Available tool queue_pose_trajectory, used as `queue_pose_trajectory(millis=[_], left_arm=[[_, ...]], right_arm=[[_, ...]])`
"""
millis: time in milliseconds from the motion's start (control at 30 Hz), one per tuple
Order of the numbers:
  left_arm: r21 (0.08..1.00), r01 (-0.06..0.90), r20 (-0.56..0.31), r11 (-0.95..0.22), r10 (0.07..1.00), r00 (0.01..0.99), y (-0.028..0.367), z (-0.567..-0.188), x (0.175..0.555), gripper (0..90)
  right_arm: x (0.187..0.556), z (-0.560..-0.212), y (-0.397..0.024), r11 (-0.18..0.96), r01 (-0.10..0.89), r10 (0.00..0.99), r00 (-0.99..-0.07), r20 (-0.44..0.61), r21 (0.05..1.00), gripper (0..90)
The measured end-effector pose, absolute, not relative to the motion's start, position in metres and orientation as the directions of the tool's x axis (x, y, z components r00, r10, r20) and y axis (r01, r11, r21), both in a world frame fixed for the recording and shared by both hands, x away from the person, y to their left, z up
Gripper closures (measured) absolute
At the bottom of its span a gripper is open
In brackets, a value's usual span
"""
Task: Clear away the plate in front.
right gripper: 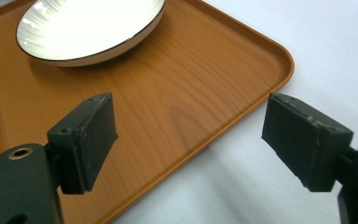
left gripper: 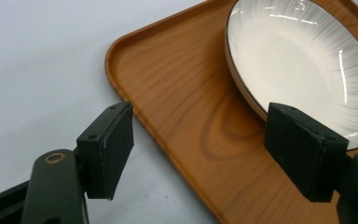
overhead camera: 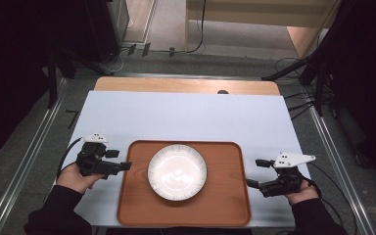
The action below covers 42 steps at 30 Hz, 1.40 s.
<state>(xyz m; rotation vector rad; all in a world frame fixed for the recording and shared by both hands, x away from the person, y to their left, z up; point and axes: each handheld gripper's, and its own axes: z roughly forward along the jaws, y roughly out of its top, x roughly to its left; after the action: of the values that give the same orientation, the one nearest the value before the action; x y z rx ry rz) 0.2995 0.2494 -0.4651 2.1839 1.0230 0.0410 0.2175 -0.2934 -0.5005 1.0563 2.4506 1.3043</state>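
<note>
- Looking down from the high view, a wood-grain tray (overhead camera: 225, 205) lies on the near part of a white tabletop (overhead camera: 186, 117), with a ribbed white plate (overhead camera: 177, 172) at its middle. The left gripper (overhead camera: 120, 160) sits at the tray's left edge and the right gripper (overhead camera: 254, 172) at its right edge, both with jaws spread and empty.
- In the left gripper view, the parted jaws straddle the tray's rim (left gripper: 121, 88), the plate (left gripper: 303, 60) just beyond one pad.
- In the right gripper view, the parted jaws straddle the tray's edge (right gripper: 261, 100), the plate (right gripper: 88, 28) farther in.
</note>
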Motion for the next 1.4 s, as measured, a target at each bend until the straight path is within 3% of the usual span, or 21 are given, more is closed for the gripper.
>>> queue_pose_trajectory(millis=[433, 467, 600, 1033, 1400], left_arm=[[0.647, 0.622, -0.196, -0.440, 0.693, 0.694, 0.267, -0.465, 0.290, 24.6], [0.645, 0.613, -0.152, -0.457, 0.709, 0.688, 0.268, -0.466, 0.288, 25.0], [0.646, 0.599, -0.121, -0.473, 0.711, 0.693, 0.271, -0.468, 0.286, 24.1], [0.685, 0.580, -0.157, -0.442, 0.687, 0.710, 0.290, -0.470, 0.280, 20.8], [0.699, 0.570, -0.133, -0.431, 0.705, 0.696, 0.304, -0.471, 0.281, 22.2]], right_arm=[[0.217, -0.501, -0.294, 0.370, 0.507, 0.656, -0.736, 0.167, 0.779, 18.5], [0.217, -0.501, -0.294, 0.369, 0.508, 0.658, -0.735, 0.167, 0.778, 18.5], [0.217, -0.501, -0.294, 0.368, 0.507, 0.658, -0.734, 0.167, 0.780, 18.6], [0.217, -0.501, -0.295, 0.368, 0.505, 0.659, -0.734, 0.164, 0.780, 18.5], [0.218, -0.501, -0.295, 0.369, 0.505, 0.659, -0.734, 0.164, 0.780, 18.5]])
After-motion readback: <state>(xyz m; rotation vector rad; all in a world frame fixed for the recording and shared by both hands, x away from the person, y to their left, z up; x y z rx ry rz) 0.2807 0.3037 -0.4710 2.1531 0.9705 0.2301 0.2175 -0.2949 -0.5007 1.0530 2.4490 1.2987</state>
